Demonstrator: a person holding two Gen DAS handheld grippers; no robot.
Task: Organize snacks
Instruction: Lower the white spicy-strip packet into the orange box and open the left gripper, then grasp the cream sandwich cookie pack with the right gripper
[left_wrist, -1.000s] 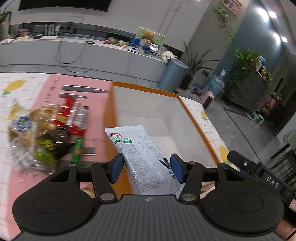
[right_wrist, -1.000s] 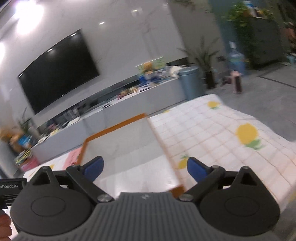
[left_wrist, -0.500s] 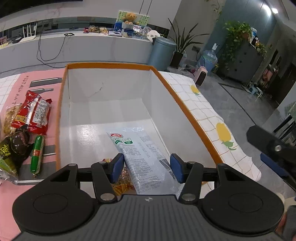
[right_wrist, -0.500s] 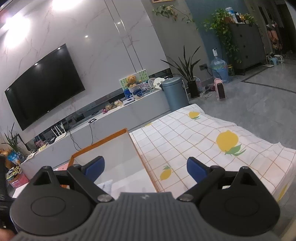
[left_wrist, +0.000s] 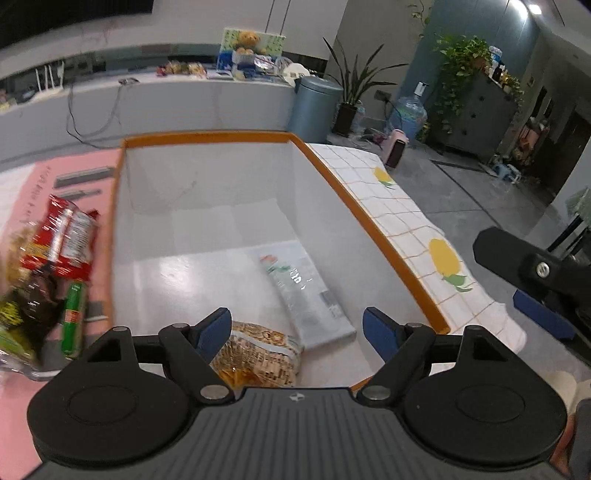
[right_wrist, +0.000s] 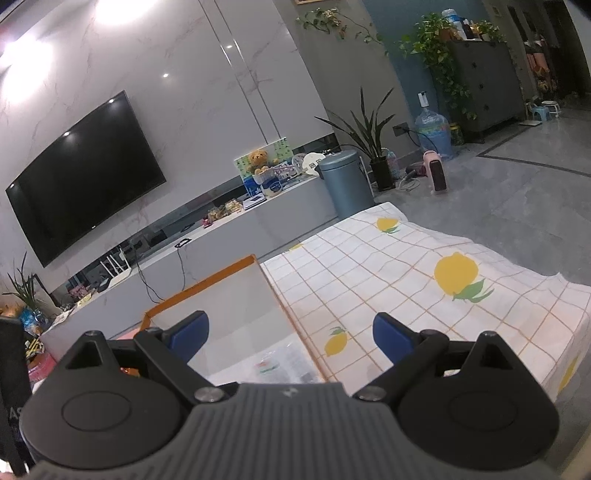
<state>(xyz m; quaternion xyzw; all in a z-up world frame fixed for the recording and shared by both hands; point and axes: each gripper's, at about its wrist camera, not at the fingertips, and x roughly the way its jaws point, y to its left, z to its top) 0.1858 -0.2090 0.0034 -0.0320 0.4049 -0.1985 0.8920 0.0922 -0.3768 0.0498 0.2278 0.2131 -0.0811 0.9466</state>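
A white box with an orange rim (left_wrist: 373, 221) fills the left wrist view. On its floor lies a clear white snack packet (left_wrist: 306, 291), free of any grip, beside a yellow-brown snack bag (left_wrist: 258, 354). My left gripper (left_wrist: 297, 330) hangs over the box's near end, its jaws opening wide, nothing between the pads. Left of the box, on a pink mat, sit a red packet (left_wrist: 64, 240), a green sausage stick (left_wrist: 72, 317) and dark and green bags (left_wrist: 22, 314). My right gripper (right_wrist: 290, 334) is open and empty over the box's right wall (right_wrist: 236, 295); the white packet (right_wrist: 284, 363) shows below it.
A checked cloth with lemon prints (right_wrist: 424, 280) covers the table right of the box. The right gripper's black body (left_wrist: 535, 273) juts in at the right of the left wrist view. Beyond the table stand a grey counter, a blue bin (left_wrist: 314, 103) and plants.
My left gripper carried the white packet from the box's left wall to over the inside, then opened. The packet dropped to the box floor. The right gripper barely moved.
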